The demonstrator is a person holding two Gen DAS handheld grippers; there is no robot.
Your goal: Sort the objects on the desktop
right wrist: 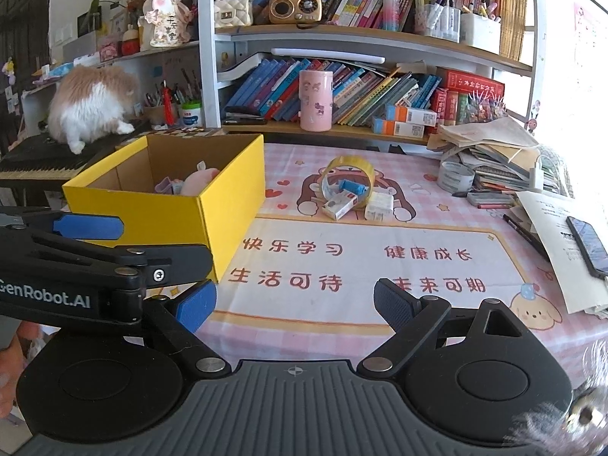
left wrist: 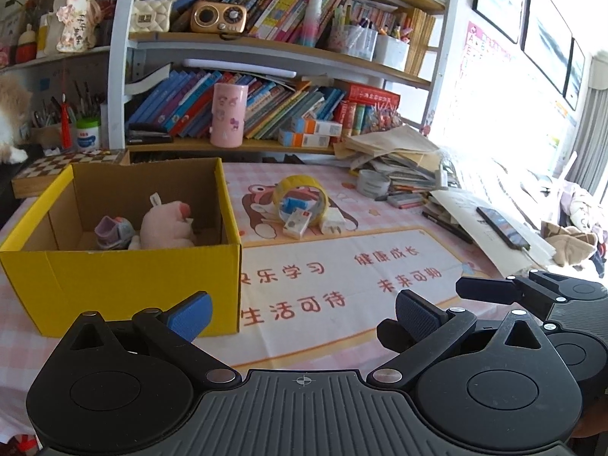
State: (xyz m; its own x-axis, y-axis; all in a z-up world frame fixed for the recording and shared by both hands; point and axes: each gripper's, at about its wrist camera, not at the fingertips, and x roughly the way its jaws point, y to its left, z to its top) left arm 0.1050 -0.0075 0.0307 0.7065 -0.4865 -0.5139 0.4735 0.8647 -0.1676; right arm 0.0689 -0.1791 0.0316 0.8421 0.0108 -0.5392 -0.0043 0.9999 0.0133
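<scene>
A yellow cardboard box [left wrist: 125, 285] [right wrist: 228, 205] stands on the left of the desk mat, holding a pink plush toy [left wrist: 165, 224] [right wrist: 199, 182] and a small purple item [left wrist: 112, 230]. Further back on the mat lies a pile: a yellow tape roll [left wrist: 300, 190] [right wrist: 351, 167], a blue item [right wrist: 353, 187], a small white-and-red box [left wrist: 298, 224] [right wrist: 338, 205] and a white charger [left wrist: 332, 220] [right wrist: 380, 203]. My left gripper [left wrist: 304, 313] hovers open and empty beside the box's near corner. My right gripper [right wrist: 294, 302] hovers open and empty over the mat's near edge.
A stack of papers and books [right wrist: 490, 152], a grey tape roll [right wrist: 456, 176], pens and a phone [right wrist: 587, 243] crowd the right side. A pink cup [right wrist: 316, 100] stands on the bookshelf behind. A cat [right wrist: 91, 106] sits on a keyboard at far left.
</scene>
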